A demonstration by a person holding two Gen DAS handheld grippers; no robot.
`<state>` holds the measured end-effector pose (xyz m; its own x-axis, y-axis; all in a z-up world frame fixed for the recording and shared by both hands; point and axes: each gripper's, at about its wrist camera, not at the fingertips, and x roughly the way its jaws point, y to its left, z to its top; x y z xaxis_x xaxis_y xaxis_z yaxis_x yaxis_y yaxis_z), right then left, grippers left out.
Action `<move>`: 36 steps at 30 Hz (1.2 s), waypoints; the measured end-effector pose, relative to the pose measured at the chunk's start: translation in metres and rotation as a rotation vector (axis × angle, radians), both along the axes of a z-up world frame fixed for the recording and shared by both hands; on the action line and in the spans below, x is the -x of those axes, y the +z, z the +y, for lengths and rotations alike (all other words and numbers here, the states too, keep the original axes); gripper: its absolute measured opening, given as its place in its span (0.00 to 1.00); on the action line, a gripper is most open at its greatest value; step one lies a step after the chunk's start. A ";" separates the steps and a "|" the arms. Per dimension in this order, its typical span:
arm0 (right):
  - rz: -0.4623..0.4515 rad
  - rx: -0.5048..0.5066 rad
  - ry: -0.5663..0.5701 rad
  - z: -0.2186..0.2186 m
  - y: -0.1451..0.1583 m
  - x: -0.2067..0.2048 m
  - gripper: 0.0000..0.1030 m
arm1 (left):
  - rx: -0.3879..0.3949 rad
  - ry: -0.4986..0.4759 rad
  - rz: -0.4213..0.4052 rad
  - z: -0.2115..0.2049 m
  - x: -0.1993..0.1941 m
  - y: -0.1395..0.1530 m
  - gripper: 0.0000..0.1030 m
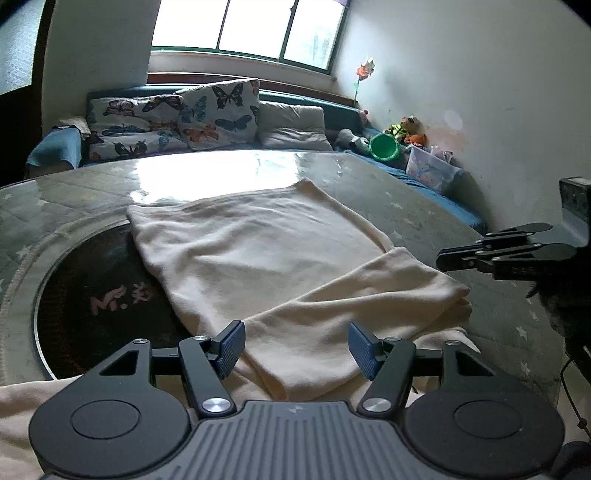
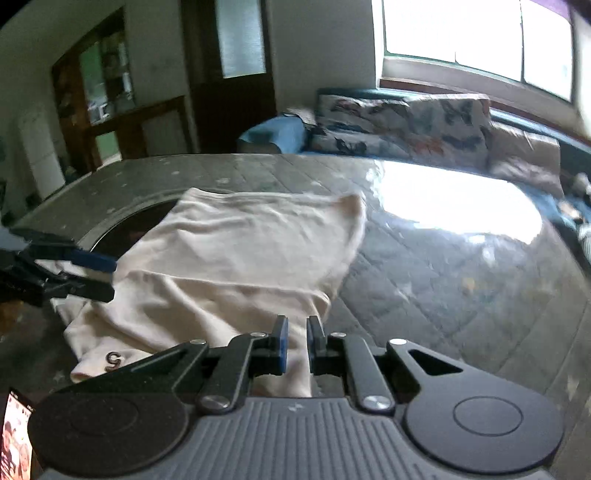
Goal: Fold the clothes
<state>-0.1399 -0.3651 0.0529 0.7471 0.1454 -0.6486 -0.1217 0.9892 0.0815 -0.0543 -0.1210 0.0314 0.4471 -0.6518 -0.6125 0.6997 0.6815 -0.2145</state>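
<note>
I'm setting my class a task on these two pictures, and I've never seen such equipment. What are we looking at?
No robot: a person holds a two-finger gripper in each hand, each with a camera looking along its fingers. One picture is from the left gripper, the other from the right gripper. A cream garment, partly folded, lies on a glossy table. Nothing is held: the left jaws stand wide over the cloth; the right jaws show only a narrow gap, empty.

Backlit window (image 1: 255, 26) glare, blurred fisheye edges
</note>
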 end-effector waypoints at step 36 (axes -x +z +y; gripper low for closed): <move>-0.036 0.055 0.173 0.034 -0.013 -0.033 0.11 | -0.008 -0.154 -0.021 -0.045 0.015 -0.002 0.49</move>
<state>-0.1074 -0.3310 0.0395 0.7368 0.2385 -0.6326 -0.2923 0.9561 0.0199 -0.0690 -0.1665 0.0290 0.3553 -0.7084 -0.6099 0.8002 0.5678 -0.1934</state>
